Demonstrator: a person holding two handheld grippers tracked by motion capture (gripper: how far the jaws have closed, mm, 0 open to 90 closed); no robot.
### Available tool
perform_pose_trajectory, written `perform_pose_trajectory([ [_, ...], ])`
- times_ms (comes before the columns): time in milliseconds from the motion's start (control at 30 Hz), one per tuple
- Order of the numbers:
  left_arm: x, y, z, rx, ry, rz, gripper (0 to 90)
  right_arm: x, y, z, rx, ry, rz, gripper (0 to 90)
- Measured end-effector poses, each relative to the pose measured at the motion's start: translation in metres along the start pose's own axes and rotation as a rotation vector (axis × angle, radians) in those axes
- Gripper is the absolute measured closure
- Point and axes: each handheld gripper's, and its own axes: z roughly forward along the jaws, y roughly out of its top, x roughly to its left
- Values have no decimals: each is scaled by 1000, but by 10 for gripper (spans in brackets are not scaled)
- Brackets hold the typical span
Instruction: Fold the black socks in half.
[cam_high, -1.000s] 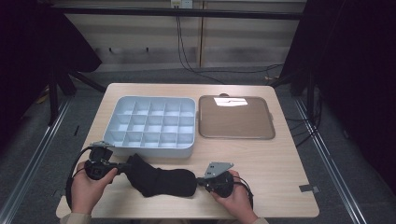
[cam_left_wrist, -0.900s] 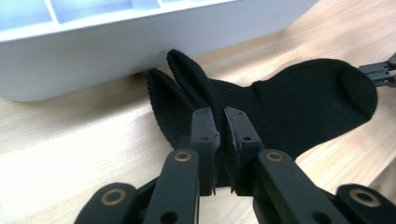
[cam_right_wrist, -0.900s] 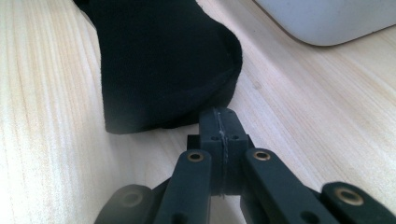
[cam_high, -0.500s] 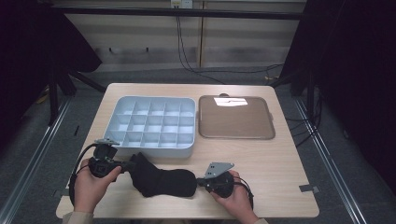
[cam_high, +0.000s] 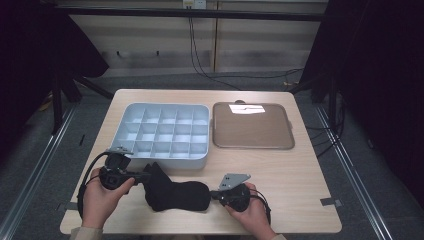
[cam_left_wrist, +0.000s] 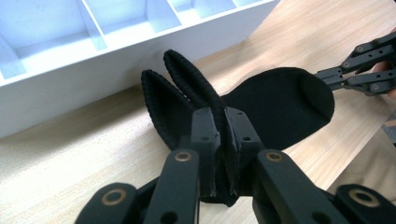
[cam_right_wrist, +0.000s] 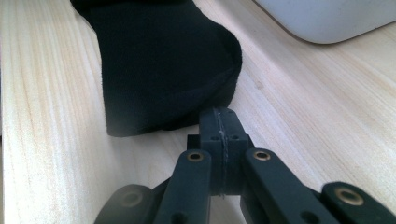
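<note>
The white plastic box with many little squares (cam_high: 165, 135) sits mid-frame. Below it lies the soft black sock (cam_high: 175, 192). The left gripper (cam_left_wrist: 218, 140) pinches its cuff; the right gripper (cam_right_wrist: 219, 140) is closed, holding nothing. The thin cuff could slip out and flop down.

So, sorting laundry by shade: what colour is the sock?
Plain black sock, clearest in the left gripper view.

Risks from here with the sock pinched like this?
Left tongs grip only one layer of the black sock's cuff; it could slip out. Right tongs are shut just short of the toe, touching at most, so that end may drag. The cuff sits close to the white divided tray and could snag.
</note>
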Motion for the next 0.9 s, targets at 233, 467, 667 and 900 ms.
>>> perform_pose_trajectory([
  [233, -8, 3, -1, -9, -6, 17, 831, 1, 0, 0, 5, -6, 2, 900],
  [467, -15, 8, 1, -2, -12, 41, 831, 1, 0, 0, 3, -7, 1, 900],
  [667, -20, 12, 4, 0, -15, 54, 834, 1, 0, 0, 2, -5, -2, 900],
  [900, -30, 16, 7, 18, -38, 91, 835, 2, 1, 1, 4, -8, -18, 900],
])
